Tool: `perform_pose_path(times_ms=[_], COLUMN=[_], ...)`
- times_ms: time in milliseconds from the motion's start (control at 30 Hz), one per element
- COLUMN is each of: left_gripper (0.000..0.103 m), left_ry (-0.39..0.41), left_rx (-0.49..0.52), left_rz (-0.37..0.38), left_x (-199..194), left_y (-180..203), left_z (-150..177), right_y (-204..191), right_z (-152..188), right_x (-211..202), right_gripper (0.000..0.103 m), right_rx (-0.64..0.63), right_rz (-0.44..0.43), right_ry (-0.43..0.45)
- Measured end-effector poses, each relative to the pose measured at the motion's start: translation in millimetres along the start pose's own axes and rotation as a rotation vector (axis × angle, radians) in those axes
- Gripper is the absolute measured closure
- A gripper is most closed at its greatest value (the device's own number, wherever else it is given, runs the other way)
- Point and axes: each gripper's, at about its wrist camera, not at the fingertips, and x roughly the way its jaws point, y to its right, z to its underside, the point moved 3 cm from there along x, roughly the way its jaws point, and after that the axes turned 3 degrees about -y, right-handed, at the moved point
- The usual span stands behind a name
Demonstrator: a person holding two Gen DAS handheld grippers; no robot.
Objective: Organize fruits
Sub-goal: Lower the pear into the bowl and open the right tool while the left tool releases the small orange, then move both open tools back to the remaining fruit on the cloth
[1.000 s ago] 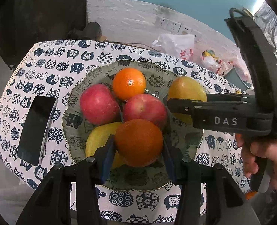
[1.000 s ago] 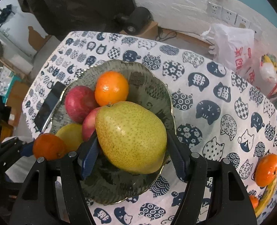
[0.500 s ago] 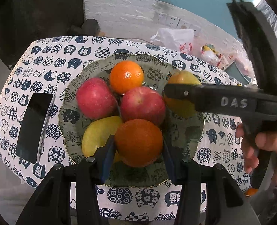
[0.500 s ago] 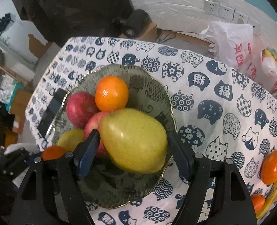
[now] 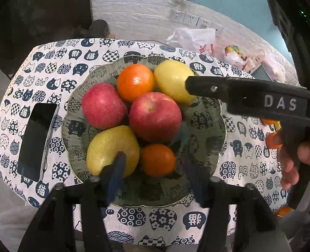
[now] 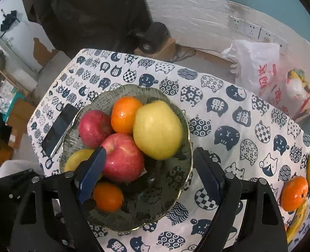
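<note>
Even soft daylight, small glints on the fruit, heavy fisheye bending, dark corners, blurred left hand-held gripper fingers (image 5: 116, 176)

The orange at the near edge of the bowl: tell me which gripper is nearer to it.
Left. The left gripper straddles the orange, its just-opened jaws clear of it. The right gripper hangs farther up the bowl, above the pear.
</note>
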Motion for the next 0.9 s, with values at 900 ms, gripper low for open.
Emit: perform_pose_path(times_ms=[900], left_gripper=[0.027], left_ry=[0.007], left_rx=[0.122], left_rz=[-0.018], left_x=[-6], left_y=[57], left_z=[-1], right_y=[56], right_z=[49], right_x=[-68], right_gripper=[0.019], right_rx=[-0.002], right_rz=[0.154], right_ry=[0.003])
